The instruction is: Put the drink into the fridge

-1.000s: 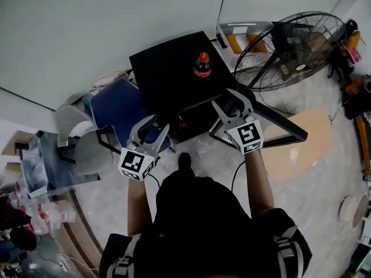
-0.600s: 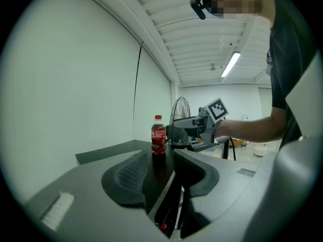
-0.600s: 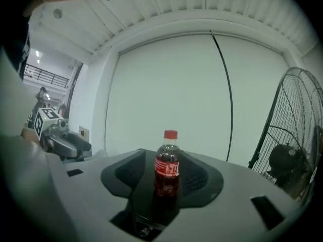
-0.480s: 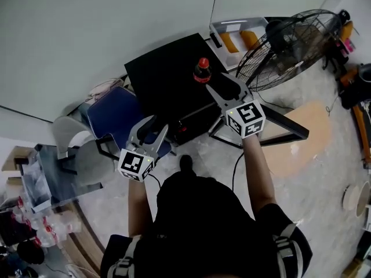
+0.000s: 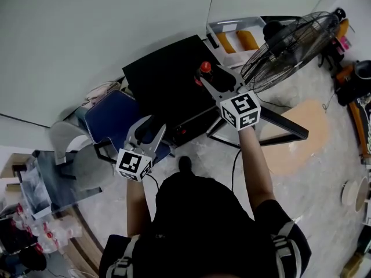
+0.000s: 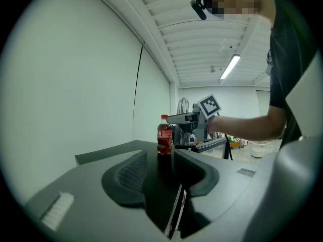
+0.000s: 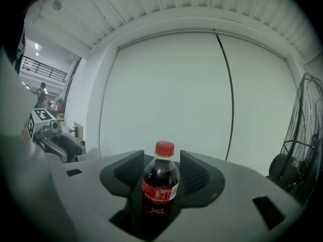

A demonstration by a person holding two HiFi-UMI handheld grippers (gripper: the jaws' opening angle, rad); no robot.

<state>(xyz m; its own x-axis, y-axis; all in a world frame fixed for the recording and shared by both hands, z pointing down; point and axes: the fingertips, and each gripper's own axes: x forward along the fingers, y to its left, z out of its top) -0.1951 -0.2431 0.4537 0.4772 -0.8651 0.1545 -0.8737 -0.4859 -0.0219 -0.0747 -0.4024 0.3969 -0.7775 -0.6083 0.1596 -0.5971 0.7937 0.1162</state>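
Observation:
The drink, a dark cola bottle [image 5: 204,70] with a red cap, stands upright on top of the small black fridge [image 5: 162,77]. My right gripper [image 5: 212,77] reaches over the fridge top. Its jaws are opening, one on each side of the bottle [image 7: 160,184], and the pads do not press on it. My left gripper [image 5: 150,127] hangs lower, in front of the fridge, open and empty. In the left gripper view the bottle [image 6: 164,135] shows ahead between its fingers [image 6: 130,174], with the right gripper [image 6: 187,120] beside the bottle.
A blue chair [image 5: 115,113] stands left of the fridge, with a grey seat [image 5: 87,155] beyond it. A large floor fan [image 5: 293,39] and a white crate [image 5: 235,32] are to the right. A wooden board [image 5: 298,135] lies on the floor.
My right gripper has moved forward and up over the fridge top until its jaws flank the bottle. The left gripper has barely moved.

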